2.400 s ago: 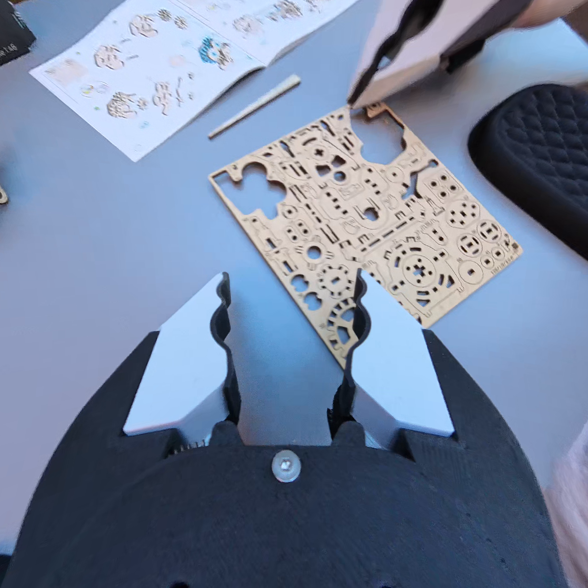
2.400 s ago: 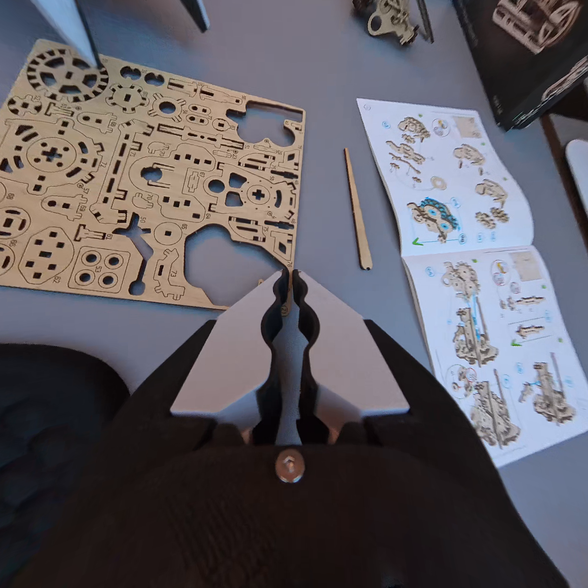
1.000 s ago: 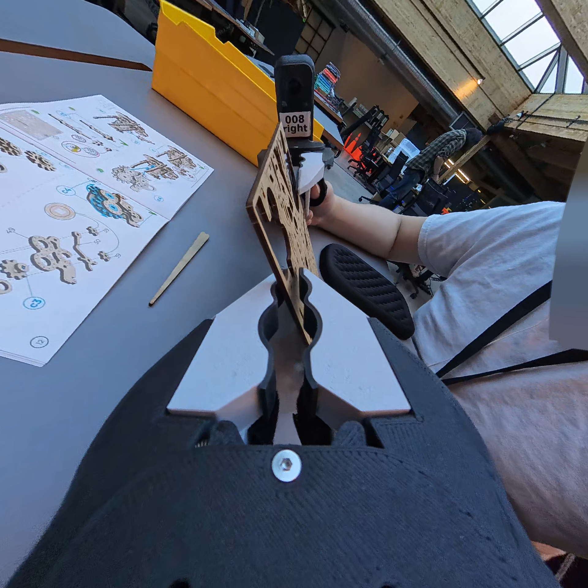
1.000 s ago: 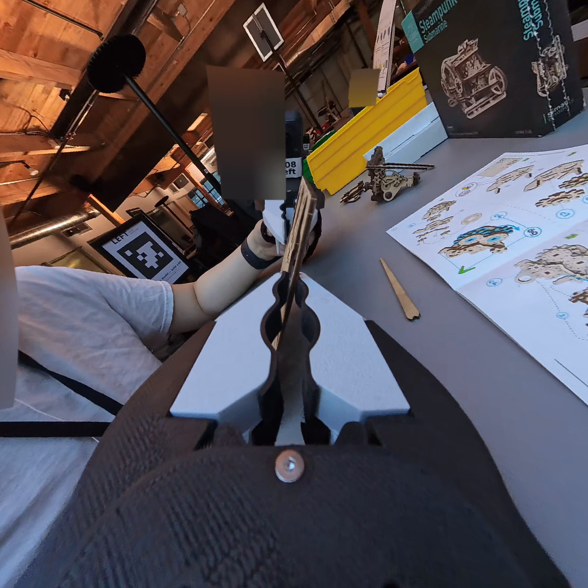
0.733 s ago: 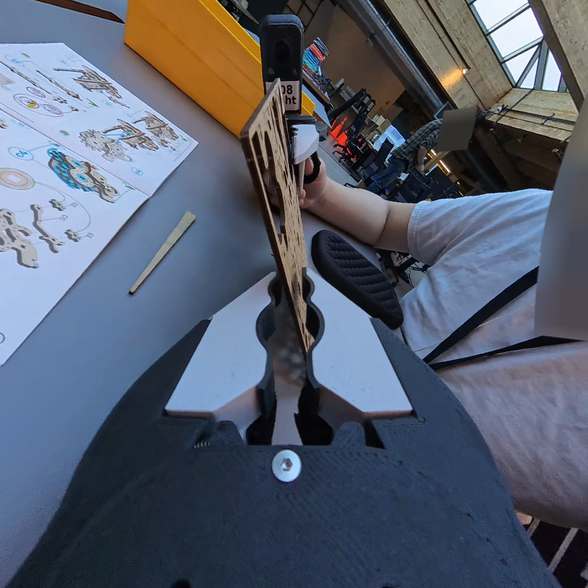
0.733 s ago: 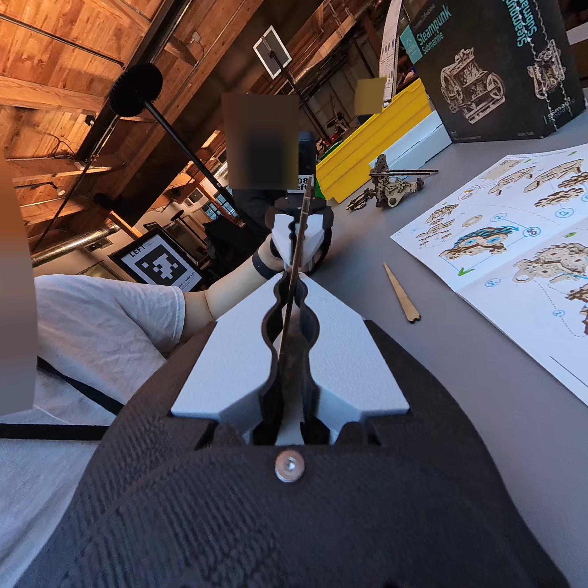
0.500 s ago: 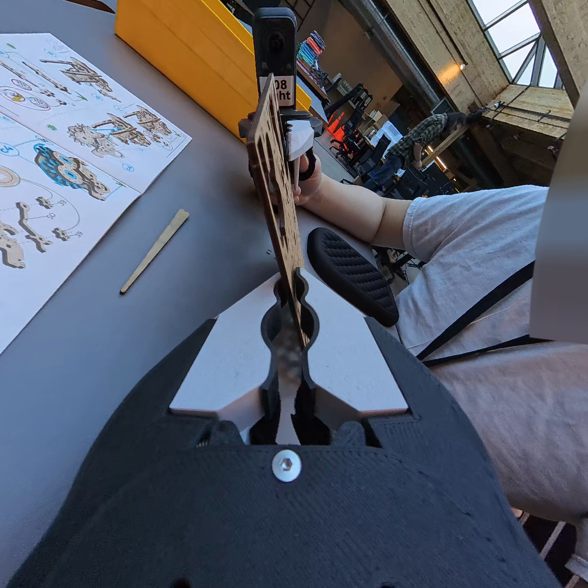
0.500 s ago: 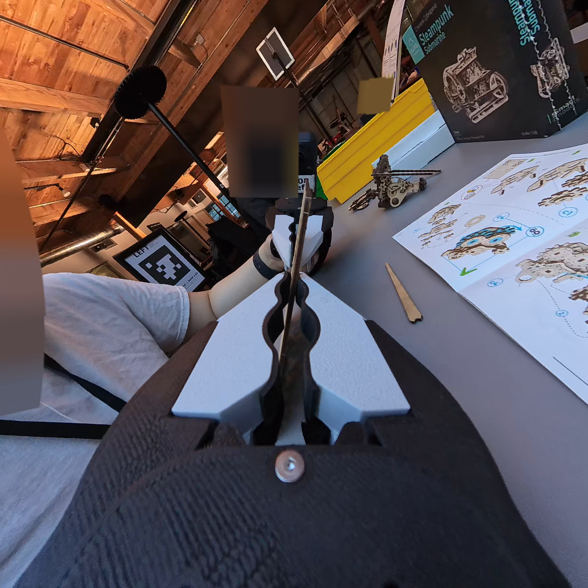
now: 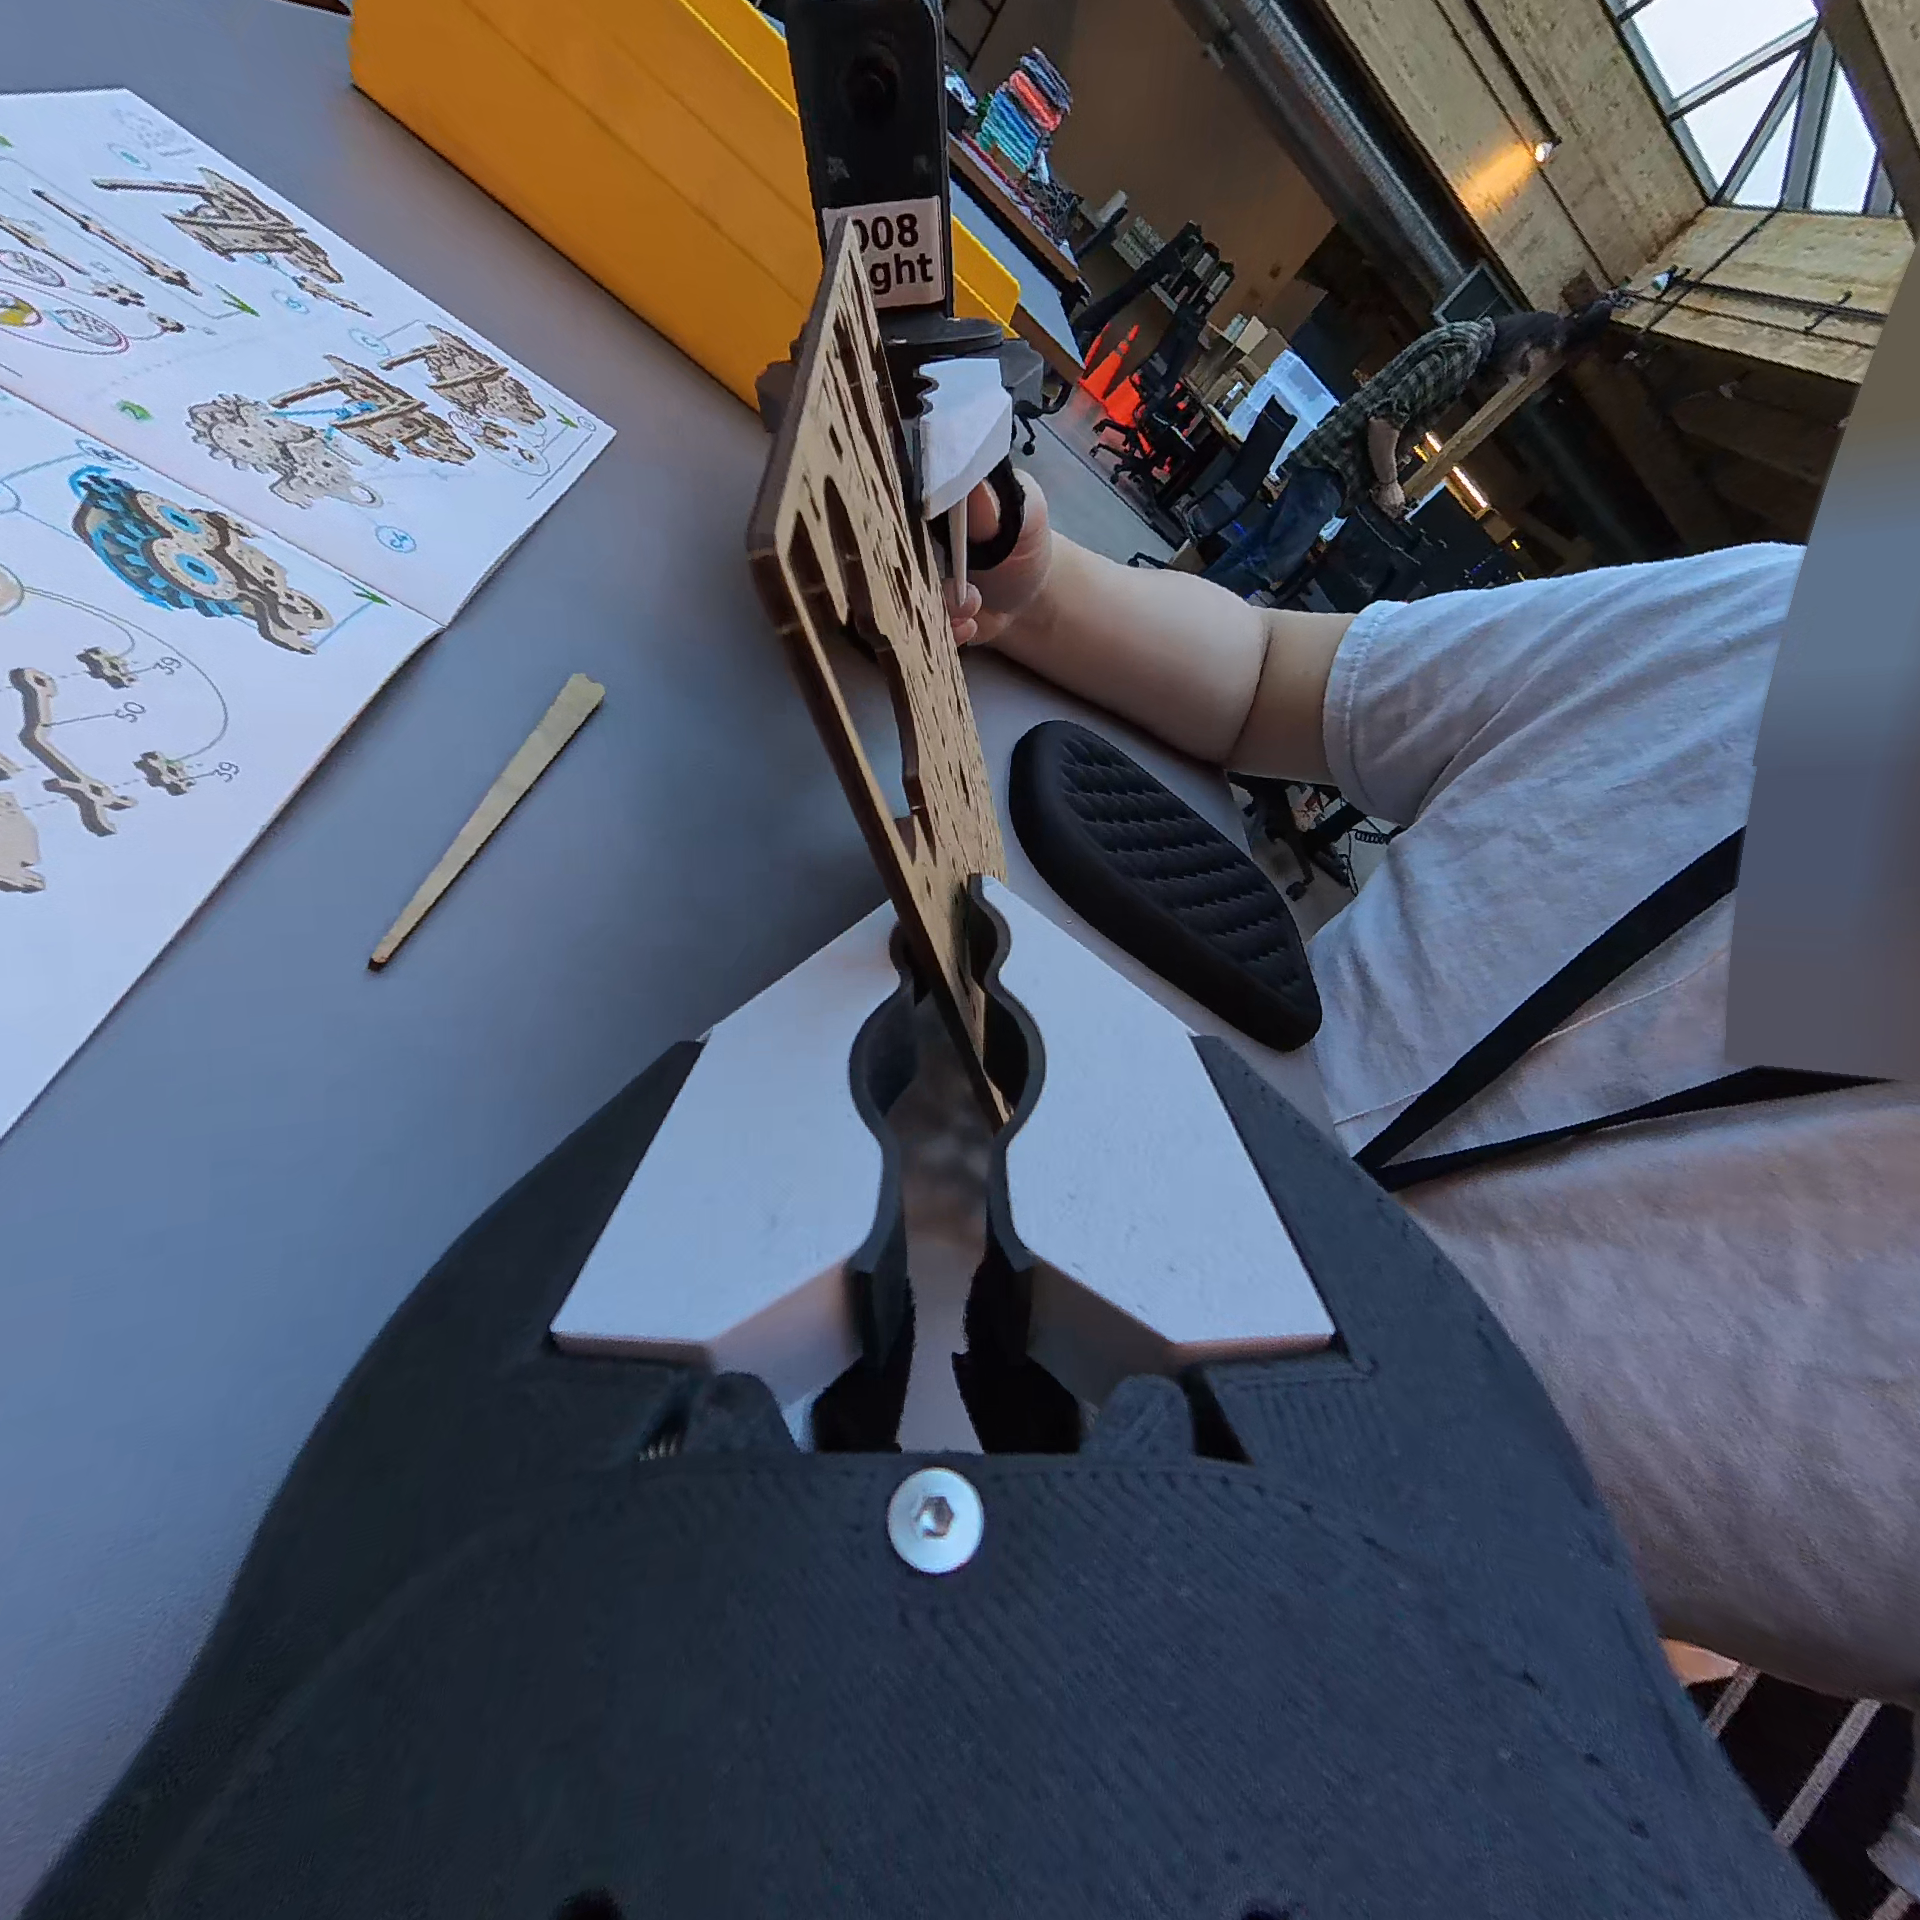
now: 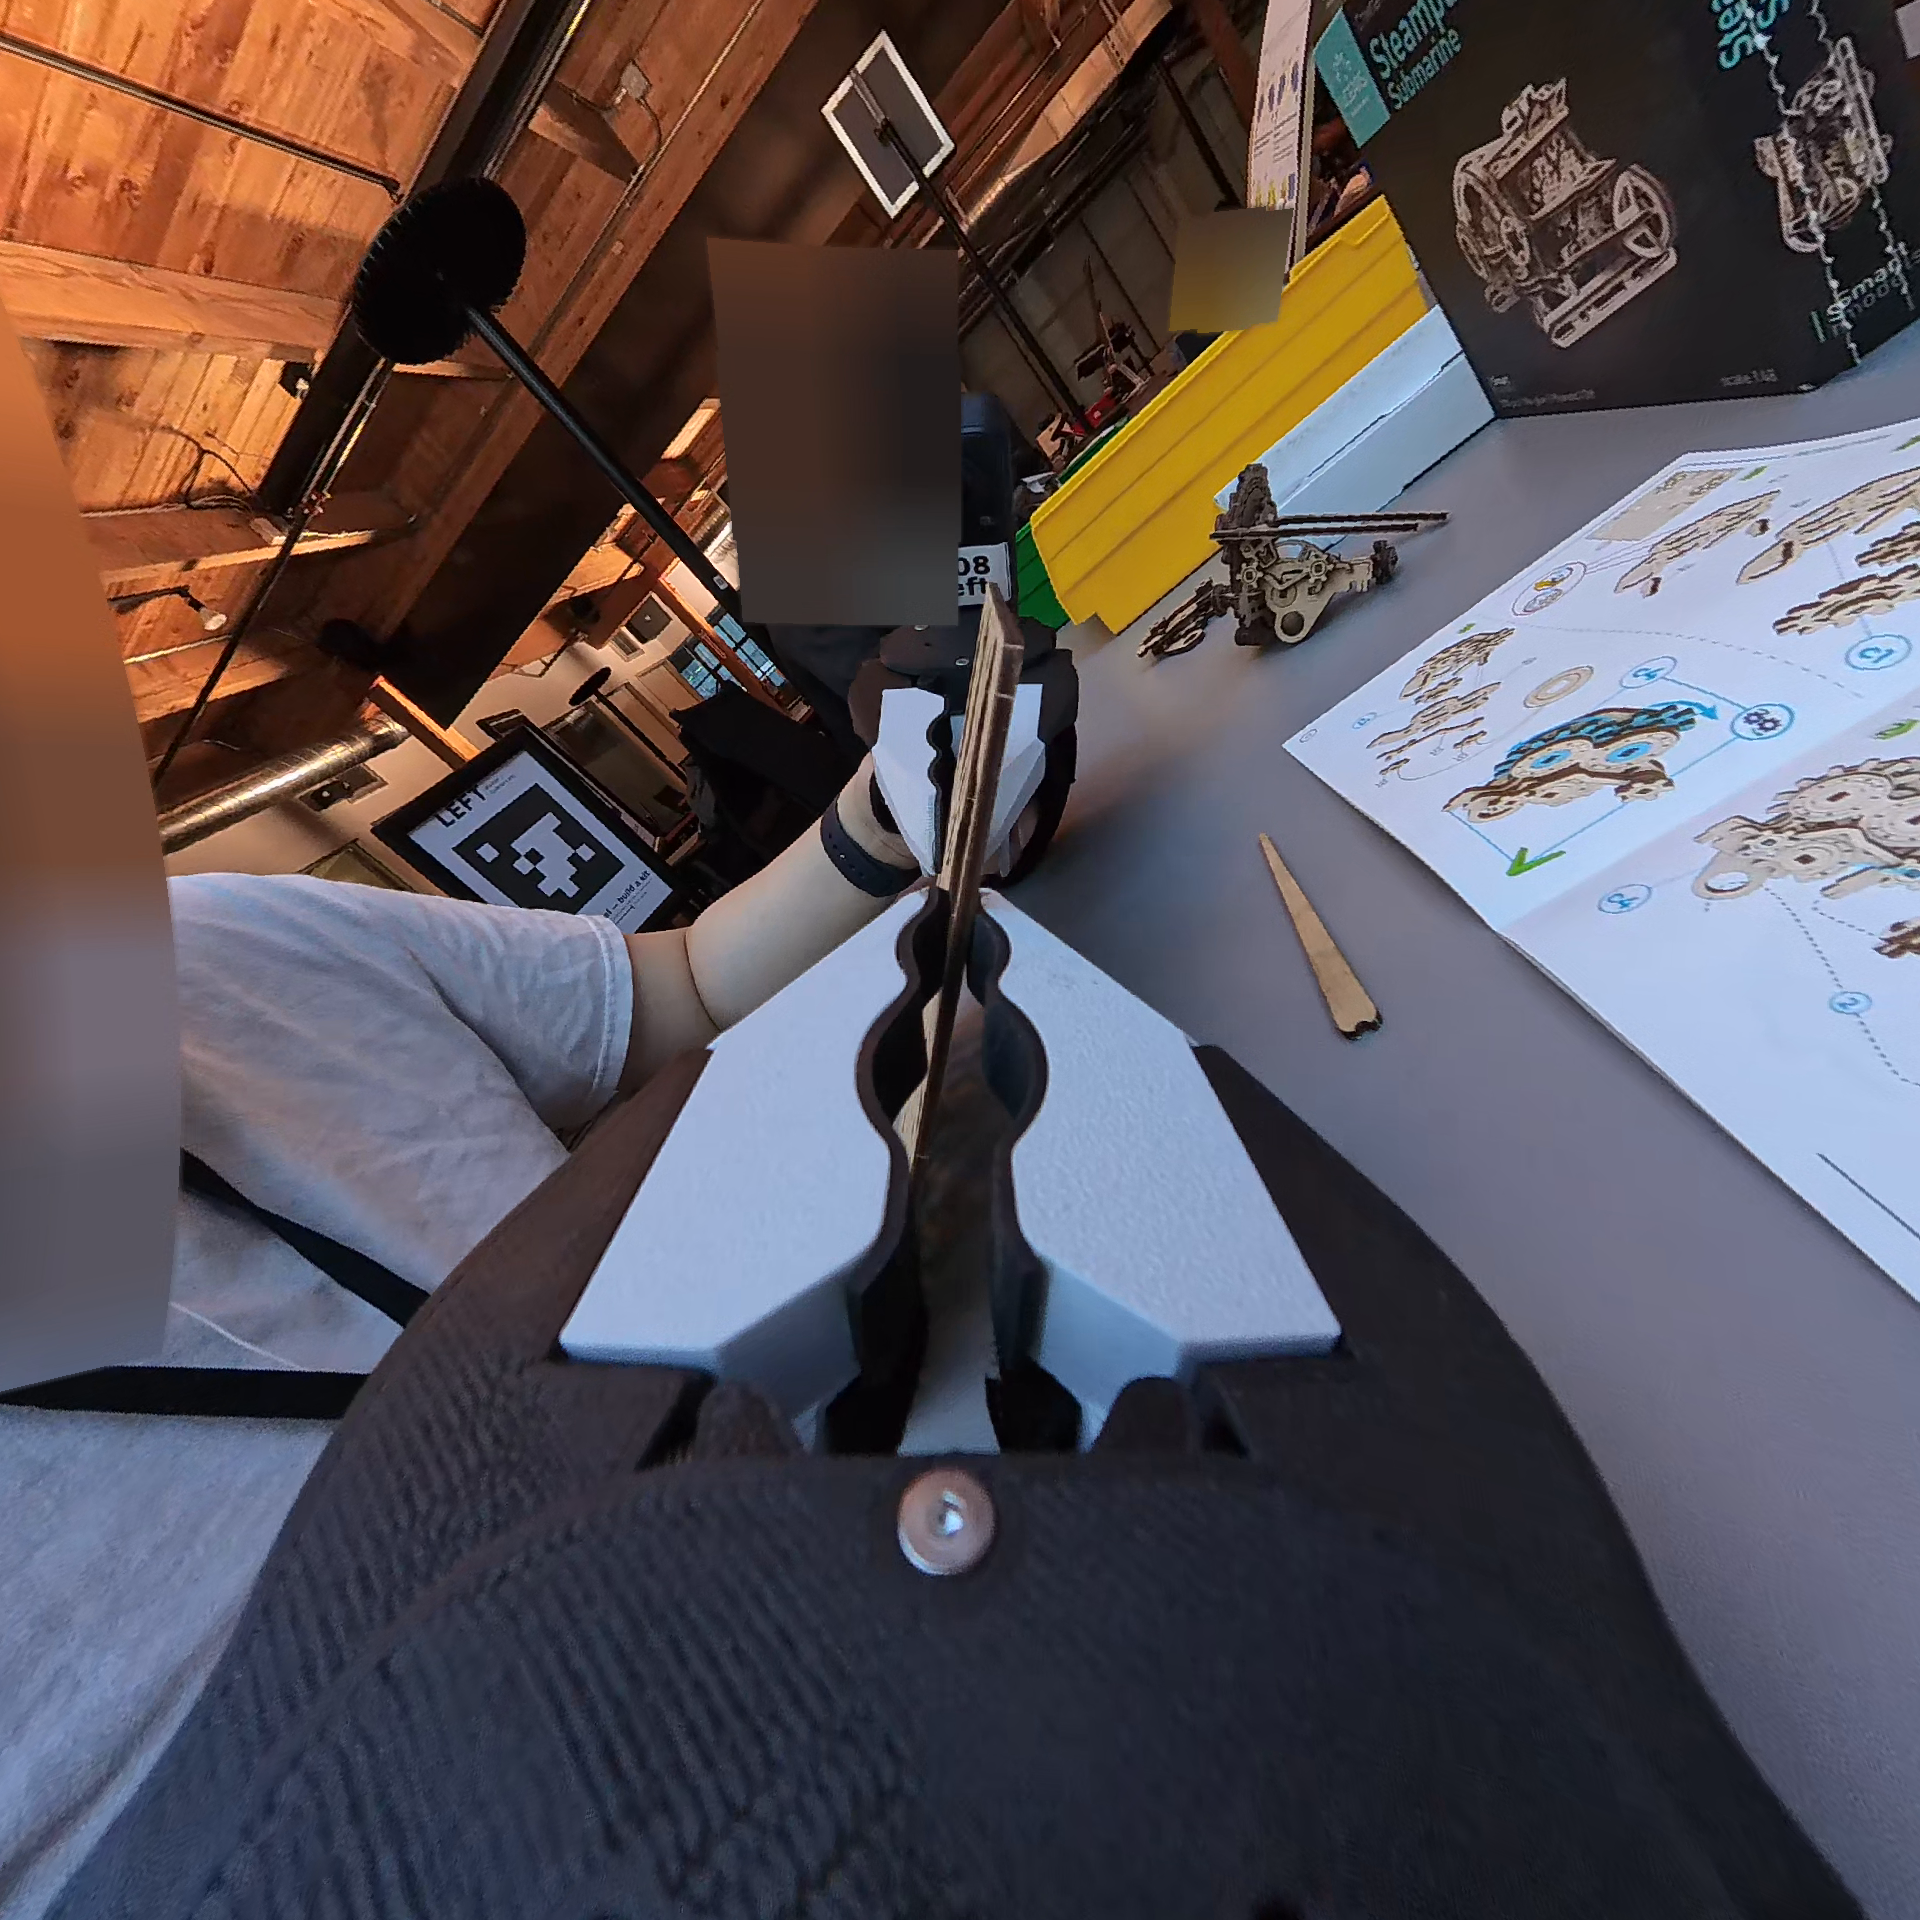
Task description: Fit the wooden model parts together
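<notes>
A laser-cut wooden parts sheet (image 9: 883, 644) stands on edge above the grey table (image 9: 260, 1091), held between both grippers. My left gripper (image 9: 945, 920) is shut on its near end. My right gripper (image 10: 954, 914) is shut on the opposite end, where the sheet (image 10: 971, 769) shows edge-on. Each gripper also shows far off in the other's view, clamped on the sheet: the right one (image 9: 940, 416) and the left one (image 10: 951, 790). A partly built wooden model (image 10: 1273, 577) sits on the table farther back.
An open instruction booklet (image 9: 156, 468) lies on the table, with a loose wooden stick (image 9: 488, 821) beside it. A black mesh pad (image 9: 1153, 873) lies near the table edge. Yellow bins (image 9: 623, 156) and a black kit box (image 10: 1662, 187) stand at the back. The person's arms and torso are close. My left gripper's tips are some 20 centimetres from the partly built wooden model (image 10: 1273, 577).
The sheet was lifted off the table, the left gripper closing on it. In the last half second the sheet tilted slightly; both grips hold.
</notes>
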`<state>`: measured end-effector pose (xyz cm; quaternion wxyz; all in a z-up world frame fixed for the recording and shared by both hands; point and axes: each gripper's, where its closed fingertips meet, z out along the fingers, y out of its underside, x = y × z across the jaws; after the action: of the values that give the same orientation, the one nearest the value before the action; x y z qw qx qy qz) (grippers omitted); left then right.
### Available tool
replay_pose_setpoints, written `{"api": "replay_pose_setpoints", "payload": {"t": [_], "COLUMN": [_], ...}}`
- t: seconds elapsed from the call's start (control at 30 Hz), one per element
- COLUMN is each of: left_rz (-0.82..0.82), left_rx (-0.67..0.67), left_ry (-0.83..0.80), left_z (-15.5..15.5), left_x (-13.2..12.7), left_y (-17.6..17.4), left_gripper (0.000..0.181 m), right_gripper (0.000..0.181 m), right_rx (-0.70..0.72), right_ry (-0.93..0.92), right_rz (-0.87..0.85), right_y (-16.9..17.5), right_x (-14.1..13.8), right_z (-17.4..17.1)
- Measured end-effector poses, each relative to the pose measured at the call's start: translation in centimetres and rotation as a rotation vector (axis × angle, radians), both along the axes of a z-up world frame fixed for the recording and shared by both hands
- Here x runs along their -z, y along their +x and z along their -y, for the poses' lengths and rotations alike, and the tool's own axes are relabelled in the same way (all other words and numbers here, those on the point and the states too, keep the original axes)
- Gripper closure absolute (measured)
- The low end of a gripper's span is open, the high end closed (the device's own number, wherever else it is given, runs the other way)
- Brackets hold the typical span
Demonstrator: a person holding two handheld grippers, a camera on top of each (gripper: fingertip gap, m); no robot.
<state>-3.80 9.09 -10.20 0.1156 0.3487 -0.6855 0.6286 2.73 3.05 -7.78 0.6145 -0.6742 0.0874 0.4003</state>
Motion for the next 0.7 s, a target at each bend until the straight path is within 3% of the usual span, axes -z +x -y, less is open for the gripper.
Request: {"api": "replay_pose_setpoints", "payload": {"t": [0.7], "left_rz": [-0.024], "left_rx": [0.004], "left_ry": [-0.009], "left_z": [-0.04], "left_x": [0.15], "left_y": [-0.04], "left_gripper": [0.179], "right_gripper": [0.176], "right_rx": [0.035], "right_ry": [-0.004], "right_rz": [0.001], "right_y": [0.45], "right_x": [0.10], "right_z": [-0.19]}}
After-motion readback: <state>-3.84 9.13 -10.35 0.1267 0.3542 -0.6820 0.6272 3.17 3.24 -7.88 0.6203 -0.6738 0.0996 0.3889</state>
